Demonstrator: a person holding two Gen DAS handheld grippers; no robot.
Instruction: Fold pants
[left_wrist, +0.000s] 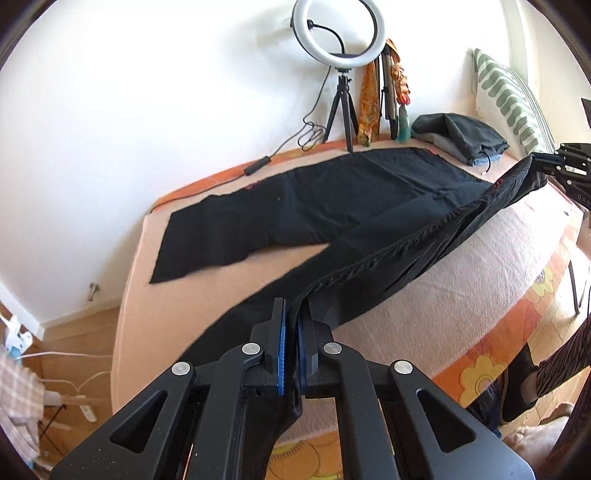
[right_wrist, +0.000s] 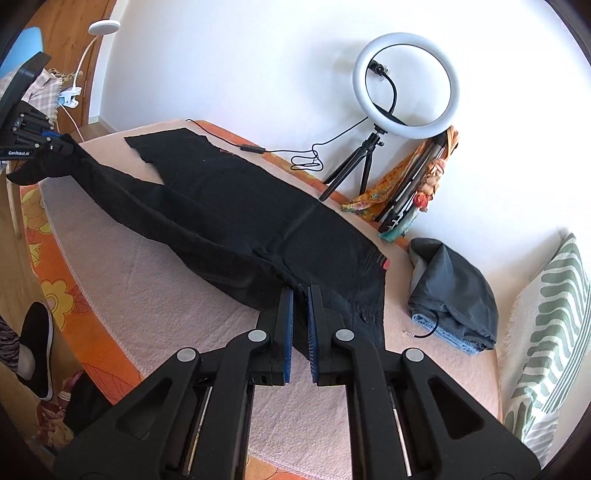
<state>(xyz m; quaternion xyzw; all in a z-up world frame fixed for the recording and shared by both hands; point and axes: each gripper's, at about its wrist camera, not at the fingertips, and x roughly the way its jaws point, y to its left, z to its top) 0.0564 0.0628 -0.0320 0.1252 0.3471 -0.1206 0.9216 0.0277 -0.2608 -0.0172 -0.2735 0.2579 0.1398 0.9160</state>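
Black pants (right_wrist: 236, 206) lie lengthwise on the bed (right_wrist: 147, 295), far leg flat toward the ring light (right_wrist: 405, 85), near leg raised off the cover. Risk: uneven pull between hands could drag the flat leg askew, or thin fabric could slip out. Left gripper (left_wrist: 291, 325) pinches the near leg's cuff; right gripper (right_wrist: 300, 306) pinches the waistband edge.

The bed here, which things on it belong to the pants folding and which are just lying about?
In the job:
black pants
left gripper, shut on the near leg's hem
right gripper, shut on the waistband

Lying about:
ring light
grey clothes pile
striped pillow
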